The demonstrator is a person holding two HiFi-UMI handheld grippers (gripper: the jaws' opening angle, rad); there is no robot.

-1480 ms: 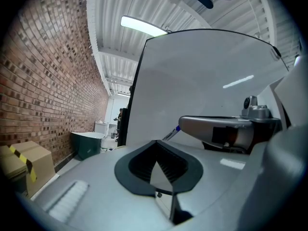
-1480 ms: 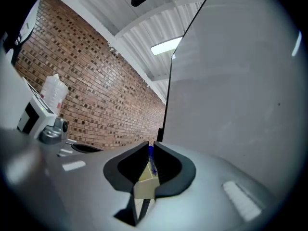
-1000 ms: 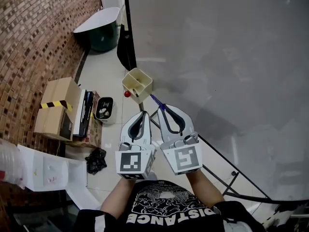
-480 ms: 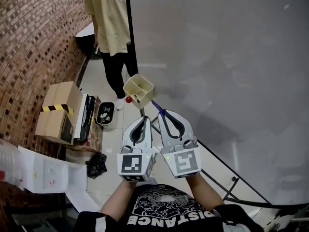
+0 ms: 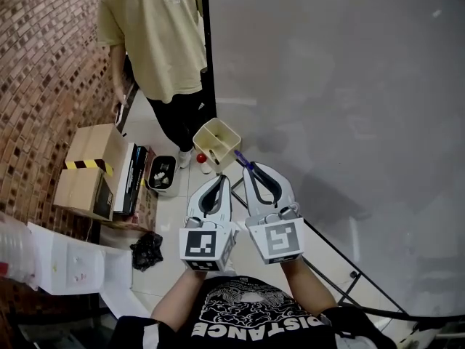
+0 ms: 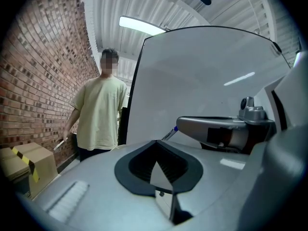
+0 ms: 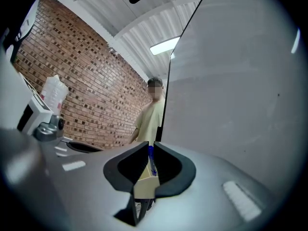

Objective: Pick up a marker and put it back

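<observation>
Right hand-held gripper (image 5: 251,167) is clamped on the marker (image 5: 240,158): a slim blue barrel pinched between the black ribbed pads, with its tip poking out past the jaw ends. The right gripper view confirms it, showing the marker (image 7: 151,160) upright in the narrow slot of the jaws (image 7: 148,146). Directly behind it sits the cream holder (image 7: 144,186). Left hand-held gripper (image 5: 221,179) is closed with nothing in it; in its own view the pads meet at the tip (image 6: 155,142) and only an empty wedge gap shows behind them. Both grippers have smooth grey moulded shells with matte black liners, and they are held side by side, just apart. The holder (image 5: 216,121) is a square, open-top cream plastic cup at the left edge of the whiteboard (image 5: 341,86), which is a flat, glossy pale grey sheet in a thin dark frame. The marker tip is just beside the holder's right corner, not inside it. Something dark stands in the cup; I can't tell what. A small red round object (image 5: 201,158) sits just below the cup. A person in a yellow T-shirt (image 5: 156,35) stands by the brick wall (image 5: 43,64), and cardboard boxes (image 5: 91,144) are on the floor to the left.
</observation>
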